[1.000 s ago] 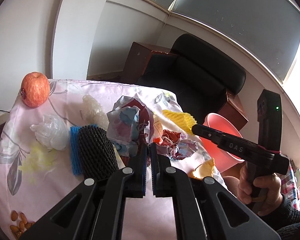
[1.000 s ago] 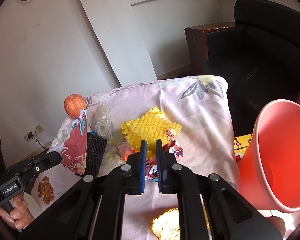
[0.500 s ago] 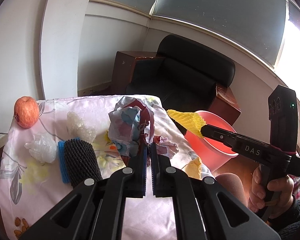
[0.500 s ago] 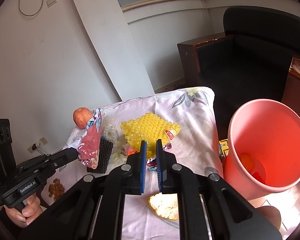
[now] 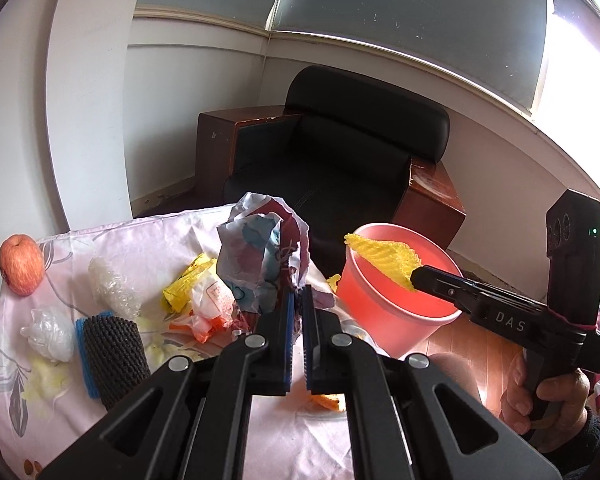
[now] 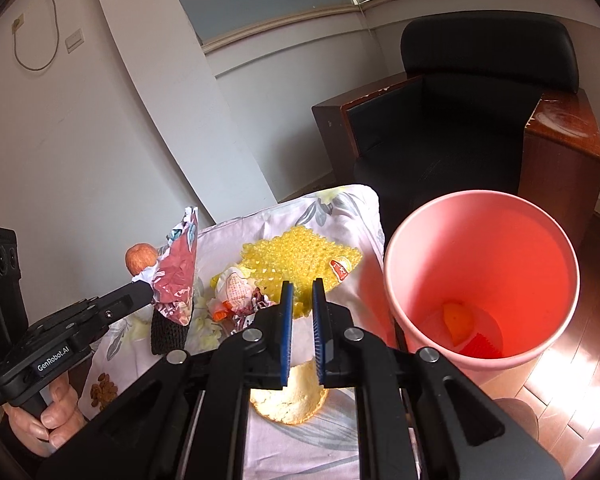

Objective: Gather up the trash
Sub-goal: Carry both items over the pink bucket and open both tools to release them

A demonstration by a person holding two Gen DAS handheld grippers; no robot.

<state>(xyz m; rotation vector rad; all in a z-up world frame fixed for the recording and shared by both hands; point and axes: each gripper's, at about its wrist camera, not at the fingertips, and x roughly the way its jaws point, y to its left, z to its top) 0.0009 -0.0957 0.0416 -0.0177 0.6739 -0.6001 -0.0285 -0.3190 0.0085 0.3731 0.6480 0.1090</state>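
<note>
My left gripper [image 5: 296, 300] is shut on a crumpled red, white and blue wrapper [image 5: 260, 256] and holds it above the table. The right wrist view shows that gripper [image 6: 142, 290] at the left with the wrapper [image 6: 178, 276] sticking up from its tip. My right gripper [image 6: 302, 292] is shut on a yellow foam net [image 6: 296, 256], just left of the pink bin [image 6: 396, 280]. In the left wrist view the right gripper [image 5: 414, 278] holds the net [image 5: 384, 256] in front of the bin's [image 5: 380, 320] opening. A peel and a red scrap lie at the bin's bottom.
On the floral cloth of the table [image 5: 140, 240] lie an apple [image 5: 20, 264], white plastic bags [image 5: 52, 334], bubble wrap [image 5: 110, 288], a black and blue foam net [image 5: 114, 356], a yellow-white wrapper [image 5: 208, 296], a peel [image 6: 288, 400] and almonds [image 6: 102, 390]. A black armchair [image 5: 340, 160] stands behind.
Both grippers have risen and swung right towards the pink bin, each carrying its piece of trash. The bin now fills more of the right wrist view.
</note>
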